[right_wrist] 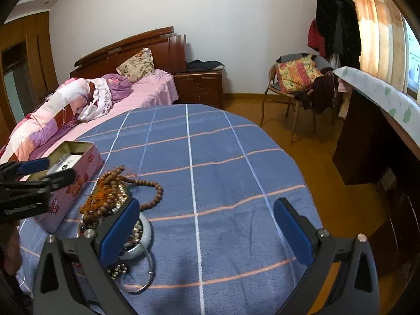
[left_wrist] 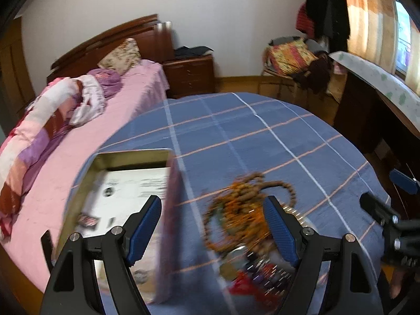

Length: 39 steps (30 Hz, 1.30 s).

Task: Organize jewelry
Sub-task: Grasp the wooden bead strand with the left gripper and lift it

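Observation:
A pile of jewelry [right_wrist: 113,199] lies on the blue plaid cloth: brown wooden bead strands [right_wrist: 147,183], orange tassels, pearls in a small white bowl [right_wrist: 143,239] and a thin metal bangle [right_wrist: 149,270]. An open pink tin box [right_wrist: 76,176] stands left of the pile. My left gripper [left_wrist: 212,225] is open above the box's right wall and the blurred pile [left_wrist: 241,210]. The box [left_wrist: 126,183] holds white cards. My right gripper [right_wrist: 207,225] is open over bare cloth, its left finger in front of the bowl. The left gripper [right_wrist: 39,170] shows at the left edge of the right wrist view.
The round table [right_wrist: 223,170] with the blue cloth stands beside a bed with pink bedding [right_wrist: 65,115]. A nightstand [right_wrist: 199,86] is against the far wall. A chair with clothes [right_wrist: 299,81] and a dark desk [right_wrist: 367,136] stand at the right on wooden floor.

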{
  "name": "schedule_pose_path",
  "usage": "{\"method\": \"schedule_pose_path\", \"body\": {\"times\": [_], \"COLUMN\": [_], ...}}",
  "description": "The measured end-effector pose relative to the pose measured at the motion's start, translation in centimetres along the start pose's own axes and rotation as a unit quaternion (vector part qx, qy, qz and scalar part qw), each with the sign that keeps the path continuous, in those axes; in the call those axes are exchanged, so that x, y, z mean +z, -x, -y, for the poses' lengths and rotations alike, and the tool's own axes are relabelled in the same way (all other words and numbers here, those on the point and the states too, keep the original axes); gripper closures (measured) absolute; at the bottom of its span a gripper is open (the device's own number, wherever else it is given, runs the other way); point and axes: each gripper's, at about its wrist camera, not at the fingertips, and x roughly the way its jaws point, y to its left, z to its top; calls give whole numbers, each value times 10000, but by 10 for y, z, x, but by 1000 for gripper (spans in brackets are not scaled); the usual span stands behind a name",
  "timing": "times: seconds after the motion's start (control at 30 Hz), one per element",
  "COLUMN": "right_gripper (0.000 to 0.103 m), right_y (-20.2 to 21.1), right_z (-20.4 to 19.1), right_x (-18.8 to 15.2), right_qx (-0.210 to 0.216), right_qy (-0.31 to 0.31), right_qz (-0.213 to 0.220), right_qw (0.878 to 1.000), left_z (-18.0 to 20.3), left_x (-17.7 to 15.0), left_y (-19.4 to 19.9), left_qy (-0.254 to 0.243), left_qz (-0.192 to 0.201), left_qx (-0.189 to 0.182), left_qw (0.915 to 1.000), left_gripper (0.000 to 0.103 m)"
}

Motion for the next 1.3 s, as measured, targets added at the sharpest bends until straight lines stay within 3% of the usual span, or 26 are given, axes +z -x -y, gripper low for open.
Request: {"method": "schedule_pose_path", "body": {"times": [0.2,0.3,0.37,0.43,0.9,1.07,1.3], "right_gripper": [0,0,0,0,2,26,46], "right_y": [-5,-7,-7,-7,-8,-14,-30], "right_z": [6,5,4,4,-2,-13,-51], "right_x": [-2,-3,-4,-4,-2,3,14], "right_qx": [121,136,133,156,527,858,1244], "right_qy": [-66,-40,9,17,88,278,912], "right_qz": [-27,-31,-13,-16,-95,-321,-601], "right_qw": [9999,9999,9999,9999,9985,9954,9862], "left_z": [26,22,22,16,-21,-32,-35], "left_x": [7,5,6,7,29,25,28], "left_y": [-41,-58,-59,-51,54,69,80], "left_qy": [-221,-62,-20,85,445,540,527], "left_qz": [-349,-596,-622,-547,647,817,956], "left_qx": [-57,-212,-324,-432,-604,-483,-611], "left_qw": [9991,9980,9975,9975,9951,9940,9921], "left_gripper": [23,26,85,89,90,90,90]}}
